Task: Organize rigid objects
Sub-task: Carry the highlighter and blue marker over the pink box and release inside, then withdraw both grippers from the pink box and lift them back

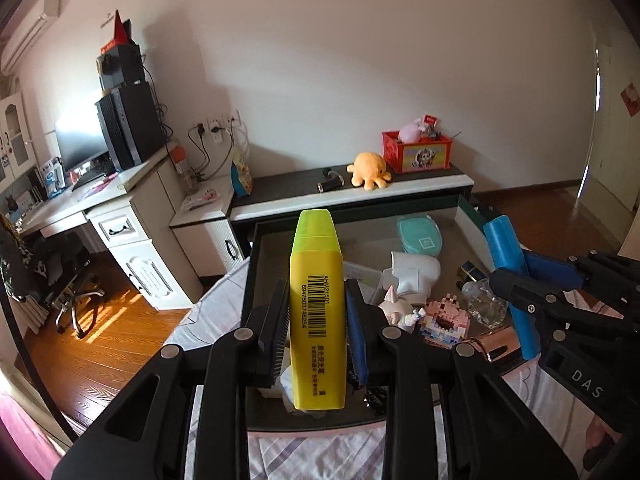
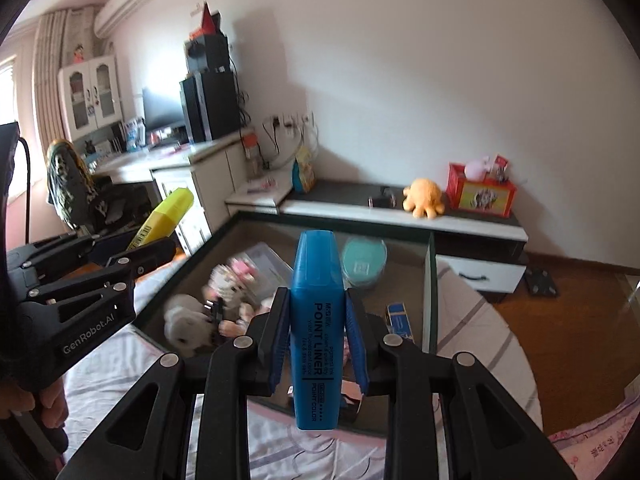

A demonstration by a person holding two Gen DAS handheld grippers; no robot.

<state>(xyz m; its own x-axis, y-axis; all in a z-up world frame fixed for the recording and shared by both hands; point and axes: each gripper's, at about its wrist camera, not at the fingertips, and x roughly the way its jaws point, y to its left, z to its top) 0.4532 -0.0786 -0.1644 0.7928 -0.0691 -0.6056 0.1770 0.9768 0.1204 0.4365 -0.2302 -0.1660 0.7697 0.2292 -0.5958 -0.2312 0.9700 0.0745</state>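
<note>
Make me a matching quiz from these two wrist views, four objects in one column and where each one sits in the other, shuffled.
Things:
1. yellow plastic highlighter
2. blue plastic highlighter
3. orange plush octopus
4. teal oval lidded container

Places:
A. inside the dark glass-walled box
B. clamped in the right claw
C. on the low black-topped cabinet by the wall
D. clamped in the left claw

Pairs: 1-D, 2-B, 3-C, 4-A
</note>
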